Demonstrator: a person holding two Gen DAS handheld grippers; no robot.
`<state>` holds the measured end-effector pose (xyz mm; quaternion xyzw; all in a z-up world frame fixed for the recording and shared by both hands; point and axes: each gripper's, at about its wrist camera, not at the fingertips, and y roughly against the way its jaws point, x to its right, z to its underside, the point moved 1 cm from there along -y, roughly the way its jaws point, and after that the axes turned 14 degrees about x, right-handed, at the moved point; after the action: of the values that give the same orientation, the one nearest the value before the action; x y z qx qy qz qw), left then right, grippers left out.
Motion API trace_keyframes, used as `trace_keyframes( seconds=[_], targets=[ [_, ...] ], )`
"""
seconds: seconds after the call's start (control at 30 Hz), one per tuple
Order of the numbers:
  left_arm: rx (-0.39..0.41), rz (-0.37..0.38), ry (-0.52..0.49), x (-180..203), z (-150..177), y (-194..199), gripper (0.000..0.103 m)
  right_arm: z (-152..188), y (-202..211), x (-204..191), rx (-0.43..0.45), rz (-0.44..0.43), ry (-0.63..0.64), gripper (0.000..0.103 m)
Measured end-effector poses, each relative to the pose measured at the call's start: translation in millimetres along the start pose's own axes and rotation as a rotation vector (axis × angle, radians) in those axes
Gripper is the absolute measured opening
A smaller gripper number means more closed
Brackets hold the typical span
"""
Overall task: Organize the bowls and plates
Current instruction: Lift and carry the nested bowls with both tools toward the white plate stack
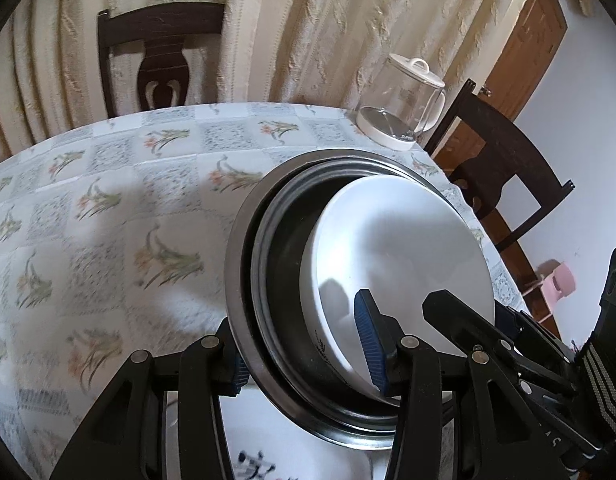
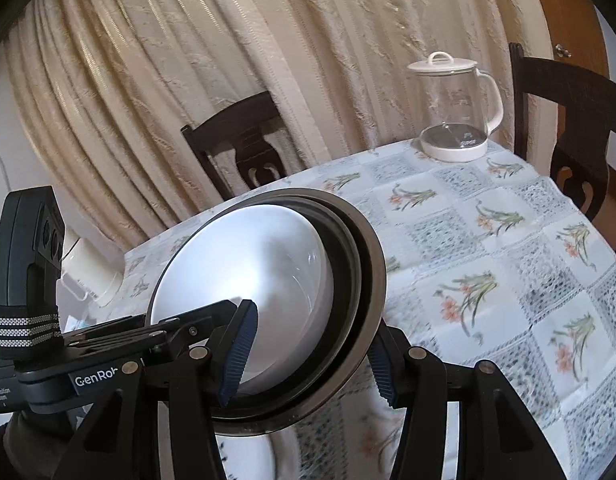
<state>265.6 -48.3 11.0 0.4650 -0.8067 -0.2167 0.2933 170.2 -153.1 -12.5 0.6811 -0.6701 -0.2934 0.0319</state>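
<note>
A nested stack hangs tilted above the table: a steel outer bowl [image 1: 236, 248], a dark inner bowl [image 1: 284, 280] and a white bowl [image 1: 404, 248]. My left gripper [image 1: 304, 352] is shut on the stack's near rim, one blue pad inside the white bowl, one outside the steel bowl. In the right wrist view my right gripper [image 2: 308, 356] is shut on the same stack's opposite rim, over the steel bowl [image 2: 372, 272] and the white bowl [image 2: 244, 276]. A white plate with a dark pattern [image 1: 268, 440] lies below the stack.
A round table with a floral checked cloth [image 1: 108, 200] fills the left. A glass kettle with a white lid [image 1: 404, 104] stands at the far edge. Dark wooden chairs [image 1: 160, 52] ring the table. A curtain hangs behind. A white cup [image 2: 88, 268] sits at left.
</note>
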Motion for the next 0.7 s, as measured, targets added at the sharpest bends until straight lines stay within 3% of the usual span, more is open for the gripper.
trace_keyframes(
  seconds=[0.7],
  targets=[
    [-0.073, -0.089, 0.054, -42, 85, 85, 0.047, 71, 36, -52, -0.179, -0.127, 0.042, 0.057]
  ],
)
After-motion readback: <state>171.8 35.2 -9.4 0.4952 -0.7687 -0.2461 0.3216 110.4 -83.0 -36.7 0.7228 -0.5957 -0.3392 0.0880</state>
